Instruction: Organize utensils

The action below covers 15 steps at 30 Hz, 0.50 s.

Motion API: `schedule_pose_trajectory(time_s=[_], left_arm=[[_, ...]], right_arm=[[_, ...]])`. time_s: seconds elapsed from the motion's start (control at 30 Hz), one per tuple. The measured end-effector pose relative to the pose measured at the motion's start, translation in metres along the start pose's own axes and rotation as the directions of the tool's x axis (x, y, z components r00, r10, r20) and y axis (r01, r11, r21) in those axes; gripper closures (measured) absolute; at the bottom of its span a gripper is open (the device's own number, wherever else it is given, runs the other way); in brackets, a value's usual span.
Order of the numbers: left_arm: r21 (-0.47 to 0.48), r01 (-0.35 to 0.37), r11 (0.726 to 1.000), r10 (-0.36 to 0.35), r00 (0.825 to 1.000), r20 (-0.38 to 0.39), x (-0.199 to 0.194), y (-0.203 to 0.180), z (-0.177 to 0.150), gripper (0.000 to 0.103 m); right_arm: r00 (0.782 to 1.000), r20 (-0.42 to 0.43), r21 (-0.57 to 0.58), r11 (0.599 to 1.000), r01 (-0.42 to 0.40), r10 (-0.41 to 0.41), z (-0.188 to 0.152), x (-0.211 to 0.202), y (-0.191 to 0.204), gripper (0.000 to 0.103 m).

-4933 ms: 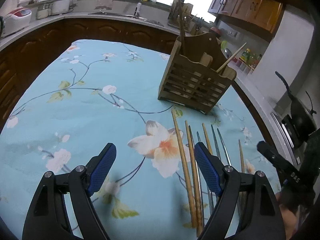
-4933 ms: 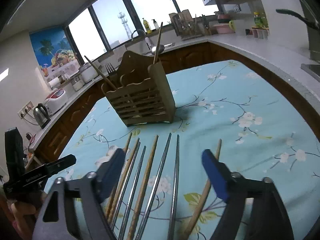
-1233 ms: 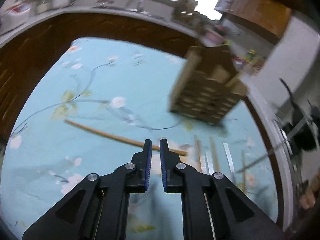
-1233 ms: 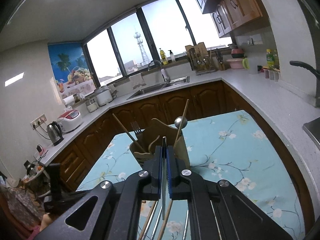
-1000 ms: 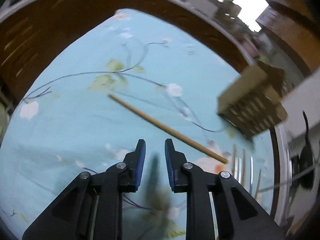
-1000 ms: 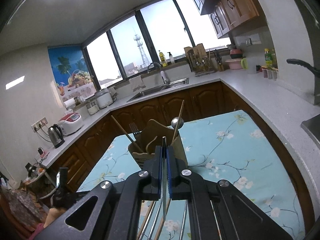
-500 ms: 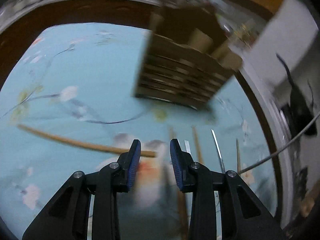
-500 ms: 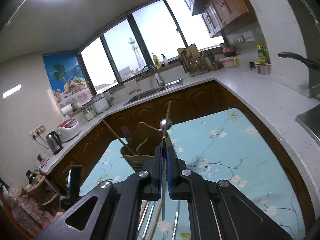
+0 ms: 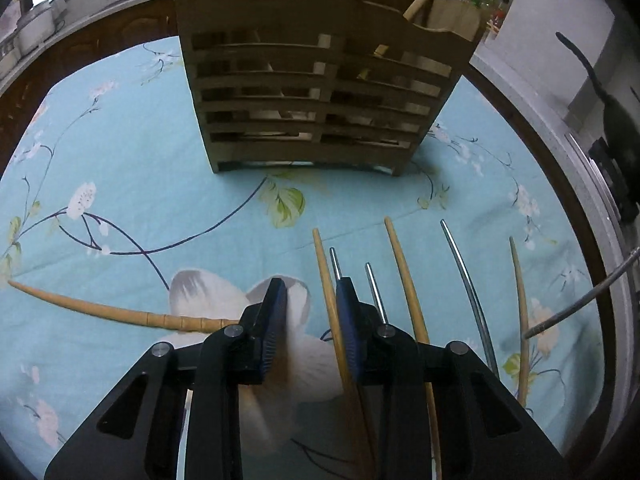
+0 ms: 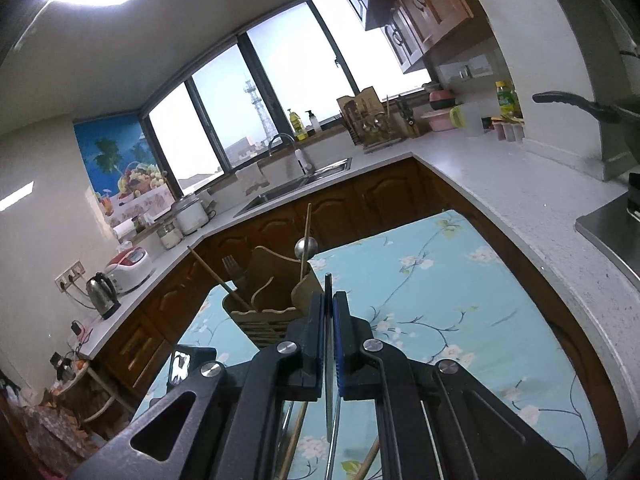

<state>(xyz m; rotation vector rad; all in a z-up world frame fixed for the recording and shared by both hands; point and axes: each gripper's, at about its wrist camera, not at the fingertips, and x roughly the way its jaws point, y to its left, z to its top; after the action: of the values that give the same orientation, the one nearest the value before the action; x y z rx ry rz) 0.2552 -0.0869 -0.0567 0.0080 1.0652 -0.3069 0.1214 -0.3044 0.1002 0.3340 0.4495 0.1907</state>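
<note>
step: loading holder [image 9: 320, 92] | right gripper [image 10: 328, 320] clamps a metal chopstick [image 10: 328, 360] | left gripper [image 9: 310, 308] slightly open, just narrowing, empty | next: wooden chopstick [image 9: 326, 280], mid-table

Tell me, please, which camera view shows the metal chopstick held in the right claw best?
The right wrist view: the metal chopstick stands clamped between the right claw's pads, tip above them. The left wrist view shows only one end of it, entering from the right edge above the tablecloth.

4 wooden chopsticks [image 9: 408, 280] and 4 metal chopsticks [image 9: 468, 284], 1 wooden holder [image 9: 320, 92], 2 grippers [image 9: 310, 312].
</note>
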Motion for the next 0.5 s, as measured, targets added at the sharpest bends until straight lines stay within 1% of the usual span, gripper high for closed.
schedule_pose_trajectory(time_s=[0.17,0.27,0.37,0.4,0.47,0.5], left_arm=[[0.018,0.002,1.000,-0.002,1.000,-0.002,0.003,0.000,0.001,0.079],[0.041,-0.021,0.999,0.022,1.000,-0.014,0.008,-0.003,0.007,0.080],[0.089,-0.056,0.995,0.057,0.998,-0.012,0.015,-0.013,0.013,0.082],[0.104,-0.067,0.992,0.068,0.998,-0.007,0.016,-0.015,0.014,0.085],[0.128,-0.079,0.989,0.079,0.997,0.005,0.017,-0.019,0.015,0.095],[0.121,-0.072,0.990,0.072,0.997,0.004,0.017,-0.018,0.016,0.096]], right_arm=[[1.000,-0.003,0.005,1.000,-0.006,0.006,-0.001,0.000,0.000,0.099],[1.000,-0.003,0.012,1.000,-0.010,0.010,0.000,0.001,0.000,0.099],[1.000,-0.008,0.015,1.000,-0.014,0.014,-0.001,0.002,-0.001,0.099],[1.000,-0.010,0.018,1.000,-0.016,0.016,-0.001,0.002,-0.002,0.099],[1.000,-0.014,0.021,1.000,-0.018,0.018,-0.001,0.003,-0.002,0.099],[1.000,-0.016,0.019,1.000,-0.017,0.018,-0.002,0.004,-0.001,0.099]])
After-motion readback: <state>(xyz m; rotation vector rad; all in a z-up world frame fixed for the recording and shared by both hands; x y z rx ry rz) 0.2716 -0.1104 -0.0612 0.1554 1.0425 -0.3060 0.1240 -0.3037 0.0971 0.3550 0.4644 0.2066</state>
